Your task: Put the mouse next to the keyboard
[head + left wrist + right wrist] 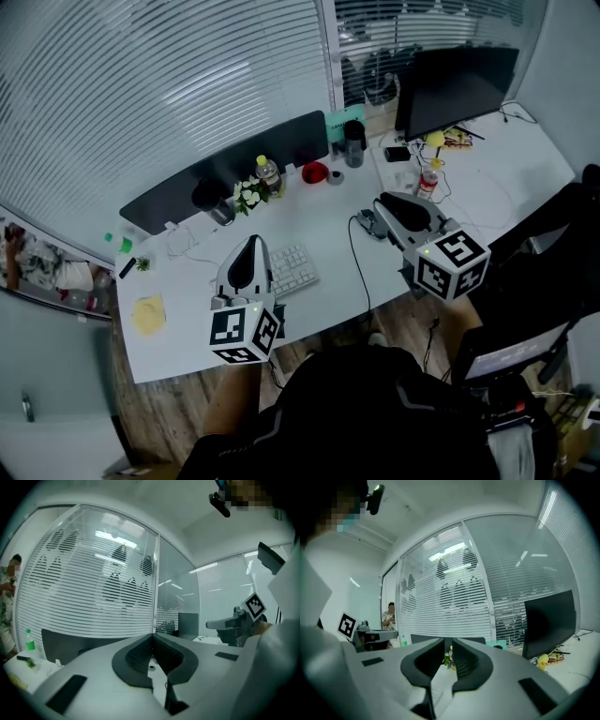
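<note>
Right of the keyboard point(295, 267), with left gripper point(153, 635) jaws together and right gripper point(448, 640) jaws barely apart, we could snag the cable point(357, 258) and drag the mouse point(367, 223).

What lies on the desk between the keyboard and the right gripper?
In the head view, a black cable crosses the white desk between the keyboard and the right gripper.

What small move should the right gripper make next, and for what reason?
I would probably draw the right gripper back from the desk and leave the mouse alone. The dark mouse already lies just right of the keyboard, with a strip of bare desk between them, and this gripper's fingers are nearly together with nothing between them.
</note>
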The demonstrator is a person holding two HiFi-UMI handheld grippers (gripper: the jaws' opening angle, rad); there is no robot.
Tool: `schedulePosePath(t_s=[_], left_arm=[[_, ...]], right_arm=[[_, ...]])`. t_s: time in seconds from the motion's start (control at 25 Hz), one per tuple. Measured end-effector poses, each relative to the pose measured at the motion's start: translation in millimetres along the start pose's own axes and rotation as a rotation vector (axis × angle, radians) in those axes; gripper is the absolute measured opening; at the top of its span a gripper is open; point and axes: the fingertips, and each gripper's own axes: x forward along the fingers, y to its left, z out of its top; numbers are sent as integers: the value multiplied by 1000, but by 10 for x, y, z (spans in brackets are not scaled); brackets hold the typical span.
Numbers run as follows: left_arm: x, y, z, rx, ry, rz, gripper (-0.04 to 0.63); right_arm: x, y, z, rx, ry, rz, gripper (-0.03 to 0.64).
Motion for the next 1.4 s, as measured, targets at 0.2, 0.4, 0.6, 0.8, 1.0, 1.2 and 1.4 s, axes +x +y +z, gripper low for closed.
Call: schedulePosePath(t_s=[0.2,0.4,0.6,0.8,1.0,1.2,1.4], left_arm=[[28,-29,39,8,10,-3,29],[35,-67,68,15,16,-7,29],[29,-107,76,29,15,-2,29],[49,-111,115,43,12,21,29],[4,-121,121,49,12,25,29],[-1,-115,118,43,14,34,29],[-2,-158,56,60,29,38,29]], right_arm=[[5,88,78,2,-11,11,2],[-7,91,137,-18,-9,-12,0],[-39,34,174,-31,-16,-32,-2],[-20,-20,189,-42,-11,-26,-2],[-43,6,174,-37,-6,-28,-2],[-41,-32,174,-36,-5,-36,-2],[-45,-48,160,-26,-2,-29,-2]])
